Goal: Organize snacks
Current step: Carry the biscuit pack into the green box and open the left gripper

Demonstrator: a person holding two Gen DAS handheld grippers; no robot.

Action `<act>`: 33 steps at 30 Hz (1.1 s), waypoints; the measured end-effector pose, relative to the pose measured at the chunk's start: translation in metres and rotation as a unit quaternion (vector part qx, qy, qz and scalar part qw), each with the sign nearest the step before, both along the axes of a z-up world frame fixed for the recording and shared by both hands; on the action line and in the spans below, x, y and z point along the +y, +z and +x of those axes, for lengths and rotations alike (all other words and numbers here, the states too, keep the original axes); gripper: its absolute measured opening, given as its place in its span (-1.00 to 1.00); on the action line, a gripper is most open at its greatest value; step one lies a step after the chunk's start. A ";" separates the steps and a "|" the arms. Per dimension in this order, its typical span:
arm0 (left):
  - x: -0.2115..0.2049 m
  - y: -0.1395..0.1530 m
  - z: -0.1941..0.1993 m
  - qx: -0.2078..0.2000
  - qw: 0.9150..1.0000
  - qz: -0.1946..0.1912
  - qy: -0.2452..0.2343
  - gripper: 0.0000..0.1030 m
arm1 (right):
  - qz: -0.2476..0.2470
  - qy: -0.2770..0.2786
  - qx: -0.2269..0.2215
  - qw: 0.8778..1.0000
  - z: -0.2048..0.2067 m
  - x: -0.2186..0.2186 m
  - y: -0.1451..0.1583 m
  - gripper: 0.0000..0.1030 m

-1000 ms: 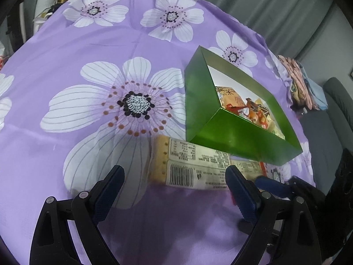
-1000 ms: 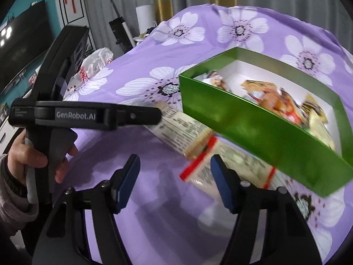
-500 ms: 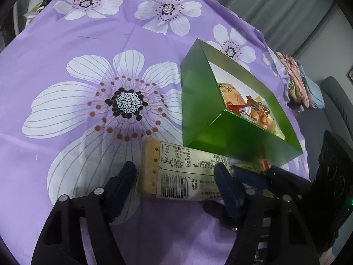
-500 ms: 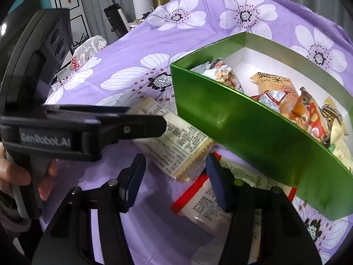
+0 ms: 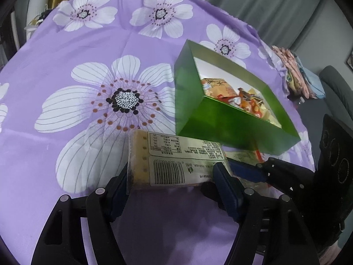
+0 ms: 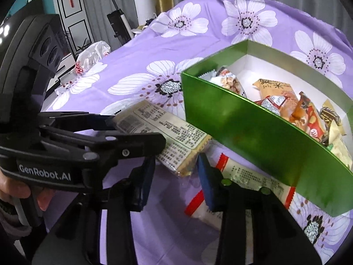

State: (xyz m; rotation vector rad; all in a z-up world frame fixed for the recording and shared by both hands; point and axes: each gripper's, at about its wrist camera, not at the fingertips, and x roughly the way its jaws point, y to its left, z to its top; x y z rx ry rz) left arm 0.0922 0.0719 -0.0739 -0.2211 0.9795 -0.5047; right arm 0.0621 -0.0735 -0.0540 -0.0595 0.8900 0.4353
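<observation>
Both tongs tilt steeply down at the purple flowered cloth. The left gripper has its blue pads against the two sides of the cracker pack, pinching it across its width near the barcode end; the pack's long axis lies crosswise to the fingers, its far end pointing toward the green box. In the right wrist view a hand grips the left tool's handle at the lower left, mostly cut off by the frame. The right gripper has just been closing; its jaws stand partly apart, with a corner of the cracker pack just beyond and between its tips, but whether the pads touch anything I cannot tell. Its right finger covers part of a red-edged packet lying flat on the cloth, its far end tucked under the box's near wall. Beyond both tongs, the open box holds a jumble of small snack packets, hard to tell apart.
</observation>
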 end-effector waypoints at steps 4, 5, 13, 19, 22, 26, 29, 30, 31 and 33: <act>0.000 0.019 -0.016 -0.020 1.000 0.002 0.000 0.39 | 0.003 0.001 -0.022 1.000 -0.017 0.000 0.017 -0.23; -0.001 0.024 -0.019 -0.026 1.000 0.002 -0.001 0.39 | 0.002 0.001 -0.031 1.000 -0.021 -0.001 0.022 -0.23; -0.028 0.070 -0.024 -0.077 0.997 -0.003 -0.026 0.39 | 0.000 -0.025 -0.087 0.996 -0.034 -0.031 0.066 -0.22; -0.072 0.092 0.006 -0.106 0.993 -0.002 -0.053 0.39 | 0.001 -0.065 -0.108 0.992 -0.016 -0.067 0.082 -0.22; -0.092 0.095 0.025 -0.112 0.992 -0.004 -0.066 0.39 | 0.008 -0.084 -0.110 0.990 -0.002 -0.089 0.082 -0.21; -0.120 0.086 0.051 -0.103 0.991 -0.004 -0.081 0.39 | 0.016 -0.108 -0.093 0.990 0.019 -0.110 0.071 -0.18; -0.135 0.075 0.069 -0.088 0.993 0.004 -0.082 0.39 | 0.006 -0.116 -0.080 0.990 0.033 -0.115 0.061 -0.17; -0.138 0.072 0.073 -0.085 0.993 0.005 -0.081 0.39 | 0.004 -0.119 -0.074 0.990 0.037 -0.117 0.057 -0.17; -0.142 0.068 0.079 -0.079 0.994 0.007 -0.079 0.39 | 0.005 -0.122 -0.068 0.990 0.041 -0.119 0.053 -0.16; -0.147 0.063 0.086 -0.074 0.994 0.016 -0.073 0.39 | 0.010 -0.127 -0.064 0.990 0.046 -0.124 0.049 -0.15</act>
